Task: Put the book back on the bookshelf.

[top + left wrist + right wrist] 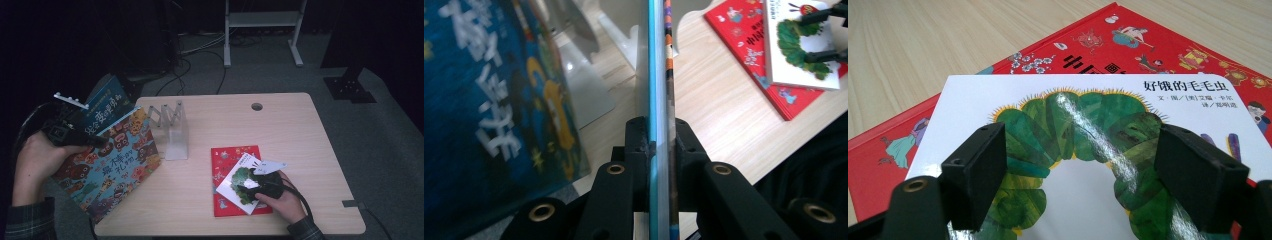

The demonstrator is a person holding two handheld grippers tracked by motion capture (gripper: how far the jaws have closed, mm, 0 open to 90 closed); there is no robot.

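The left gripper [659, 145] sits closest to the lens in the left gripper view, its two black jaws drawn nearly together and pinching the thin edges of two picture books. One is the monster picture book [112, 162], seen edge-on between the jaws as an orange-and-black strip [668, 75]; the other is the dark blue picture book [102, 107], whose teal edge runs beside it and whose cover [499, 95] fans out to the left of the jaws. In the high view the left hand [37, 165] holds this gripper [75, 136] off the table's left edge. The monster book's long axis slants from upper right to lower left, its cover tilted up toward the camera, and its lower corner hangs past the wooden table [300, 130]. The blue book stands behind it and points up and away from the jaws.

Just beyond the held books stands a clear zigzag book rack [170, 130] on the table.

The right gripper [1080, 175] has its jaws partly open, one to each side over the green caterpillar on the white caterpillar book [1083, 125]; whether the pads touch the cover I cannot tell. That book lies flat and askew on the red picture book [1168, 45], its title edge pointing away from the jaws. The right hand [280, 197] rests at the table's near edge.
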